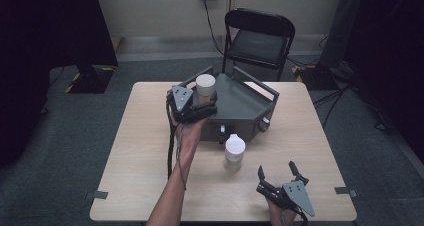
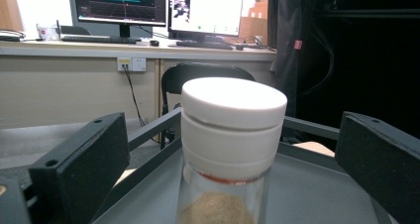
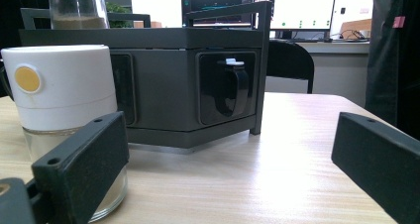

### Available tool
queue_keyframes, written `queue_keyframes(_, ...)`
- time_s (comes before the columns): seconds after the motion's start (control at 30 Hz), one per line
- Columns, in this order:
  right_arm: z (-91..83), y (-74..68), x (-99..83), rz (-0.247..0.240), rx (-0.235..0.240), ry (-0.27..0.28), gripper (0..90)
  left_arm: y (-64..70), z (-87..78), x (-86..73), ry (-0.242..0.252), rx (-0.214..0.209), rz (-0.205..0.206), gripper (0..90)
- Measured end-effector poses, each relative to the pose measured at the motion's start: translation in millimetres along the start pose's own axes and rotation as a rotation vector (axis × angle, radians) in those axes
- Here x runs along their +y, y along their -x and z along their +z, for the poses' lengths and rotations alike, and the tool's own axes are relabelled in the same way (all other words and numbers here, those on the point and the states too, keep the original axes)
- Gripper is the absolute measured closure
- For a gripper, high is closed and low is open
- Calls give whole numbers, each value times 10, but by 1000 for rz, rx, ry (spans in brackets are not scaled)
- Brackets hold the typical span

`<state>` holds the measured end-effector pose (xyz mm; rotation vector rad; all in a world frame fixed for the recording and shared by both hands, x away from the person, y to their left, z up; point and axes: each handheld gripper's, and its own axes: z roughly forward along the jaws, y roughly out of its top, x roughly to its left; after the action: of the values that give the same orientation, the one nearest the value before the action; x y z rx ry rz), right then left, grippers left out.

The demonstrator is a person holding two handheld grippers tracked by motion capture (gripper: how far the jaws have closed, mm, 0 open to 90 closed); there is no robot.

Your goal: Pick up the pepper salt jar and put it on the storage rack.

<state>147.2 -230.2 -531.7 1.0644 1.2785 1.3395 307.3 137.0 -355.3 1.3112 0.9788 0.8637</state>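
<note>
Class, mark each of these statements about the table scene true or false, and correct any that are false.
1. The left tool is at a white-lidded jar on the grey rack. True.
2. That jar's lid is black. False: it is white.
3. A second jar stands on the wooden table in front of the rack. True.
4. The right tool is shut on the second jar. False: its jaws are open and apart from it.
5. A black folding chair stands beyond the table. True.
6. The jar at the left tool is empty. False: it holds some brownish powder.
</note>
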Motion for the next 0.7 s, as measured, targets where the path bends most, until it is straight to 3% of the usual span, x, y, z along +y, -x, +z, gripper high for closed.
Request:
queue_keyframes(0.27,0,-1,0,1,0,0,0,-49,-141,3,15,-12,7,0)
queue_keyframes(0.47,0,-1,0,0,0,0,0,-99,-253,-32,18,3,16,0)
queue_keyframes(0.7,0,0,0,-1,0,0,0,-155,-373,-132,28,4,18,0)
